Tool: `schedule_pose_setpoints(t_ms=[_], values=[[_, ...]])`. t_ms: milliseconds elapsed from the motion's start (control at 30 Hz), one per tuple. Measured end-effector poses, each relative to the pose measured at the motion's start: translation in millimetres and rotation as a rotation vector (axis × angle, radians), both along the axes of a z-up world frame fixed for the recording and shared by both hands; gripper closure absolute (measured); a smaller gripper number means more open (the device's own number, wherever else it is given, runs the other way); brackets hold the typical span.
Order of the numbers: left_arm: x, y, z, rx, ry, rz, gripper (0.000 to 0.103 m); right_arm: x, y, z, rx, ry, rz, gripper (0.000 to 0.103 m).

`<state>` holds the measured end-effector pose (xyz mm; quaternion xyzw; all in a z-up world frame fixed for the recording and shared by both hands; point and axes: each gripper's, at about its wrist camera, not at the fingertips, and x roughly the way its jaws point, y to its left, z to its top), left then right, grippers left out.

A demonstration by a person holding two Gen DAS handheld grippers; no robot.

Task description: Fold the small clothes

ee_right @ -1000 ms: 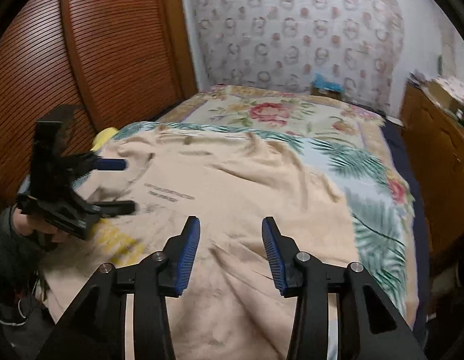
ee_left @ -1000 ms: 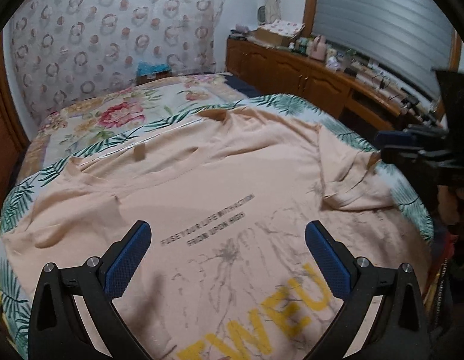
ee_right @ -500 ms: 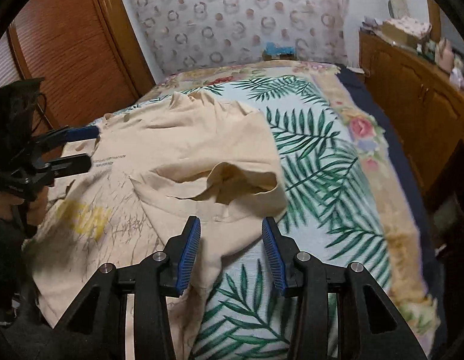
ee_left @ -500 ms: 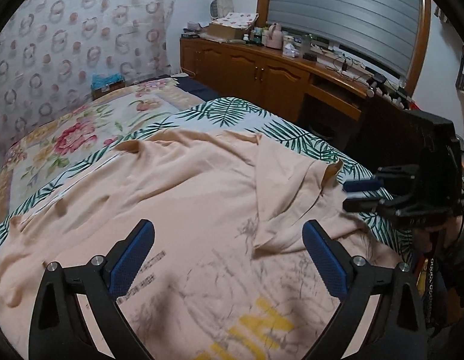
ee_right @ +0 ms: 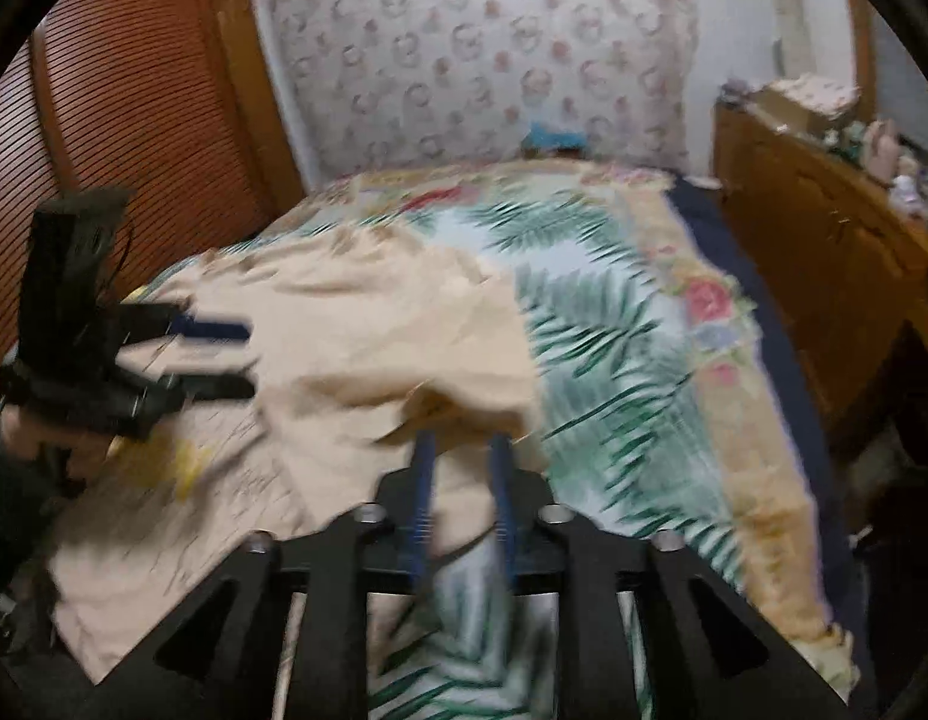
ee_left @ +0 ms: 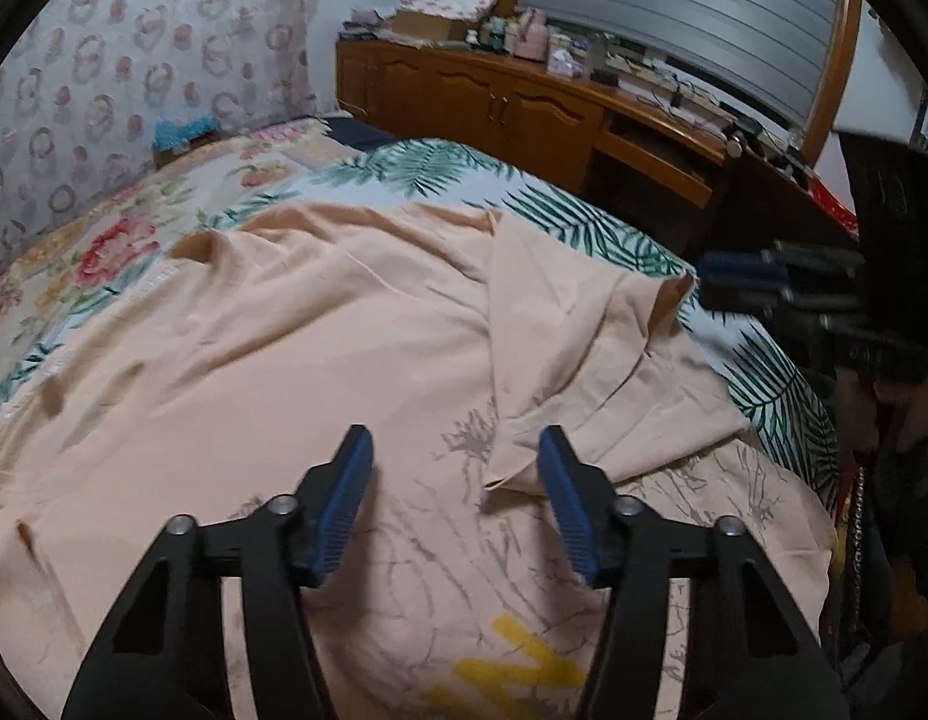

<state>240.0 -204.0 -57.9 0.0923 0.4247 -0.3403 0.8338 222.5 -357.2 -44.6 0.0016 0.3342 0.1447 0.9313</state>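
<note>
Here a peach T-shirt (ee_left: 320, 324) lies spread front-up across the bed (ee_left: 416, 165), over a bedspread printed with green palm leaves and flowers. Its right sleeve (ee_left: 590, 360) is flipped inward onto the chest, so the cuff opening faces the bed's edge. Grey branch-like print and yellow lettering (ee_left: 512, 672) show on the near part of the shirt.

The left hand-held gripper (ee_left: 455, 450) hangs above the shirt's chest with its blue pads closing; they stand apart over the fabric, the inner corner of the folded sleeve lying just beside the right-hand pad, and nothing is pinched between them.

The right hand-held gripper (ee_right: 461, 450) sits at the bed's side edge by the sleeve, its jaws closing too. In the blurred right wrist view, peach cloth lies between the narrow pads, but whether they press on it cannot be told.

A wooden sideboard (ee_left: 524, 102) cluttered with small items stands beyond the bed.
</note>
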Motion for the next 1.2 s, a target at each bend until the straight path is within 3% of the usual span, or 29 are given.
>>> schedule_pose_setpoints(t_ms=[133, 233, 300, 333, 367, 600, 767, 1000, 1033, 1133, 1200], values=[[2.3, -11.6, -4.9, 0.0, 0.03, -0.042, 0.055, 12.5, 0.2, -2.0, -0.019, 0.021, 0.005, 0.071], [3.4, -15.2, -3.5, -0.006, 0.034, -0.049, 0.077, 19.2, 5.8, -5.2, -0.032, 0.047, 0.023, 0.071], [1.9, -16.0, -2.4, -0.024, 0.045, -0.063, 0.096, 22.2, 8.9, -6.3, -0.03, 0.067, 0.049, 0.082], [-0.3, -14.8, -0.8, -0.026, 0.034, -0.06, 0.096, 23.0, 11.5, -5.8, -0.031, 0.074, 0.064, 0.096], [-4.1, -12.7, 2.5, -0.03, 0.021, -0.057, 0.099, 20.2, 13.1, -3.7, -0.031, 0.073, 0.072, 0.097], [-17.3, 31.7, 43.1, -0.168, -0.053, 0.043, 0.099, 5.7, 21.0, 23.5, 0.067, -0.005, 0.147, 0.101], [-30.3, 62.3, 50.8, -0.167, -0.09, 0.113, 0.099, -7.7, 45.5, 42.5, 0.126, -0.029, 0.245, 0.101], [-41.5, 105.8, 32.8, -0.139, -0.099, 0.241, 0.098, -16.0, 90.5, 39.9, 0.151, -0.03, 0.348, 0.101], [-41.7, 110.7, 29.6, -0.132, -0.095, 0.26, 0.098, -15.0, 94.7, 39.2, 0.132, -0.035, 0.333, 0.097], [-44.3, 120.0, 22.5, -0.125, -0.079, 0.281, 0.098, -11.7, 101.1, 34.8, 0.092, -0.037, 0.301, 0.072], [-44.6, 120.1, 19.9, -0.134, -0.057, 0.269, 0.077, -14.2, 103.2, 33.6, 0.062, -0.039, 0.281, 0.072]])
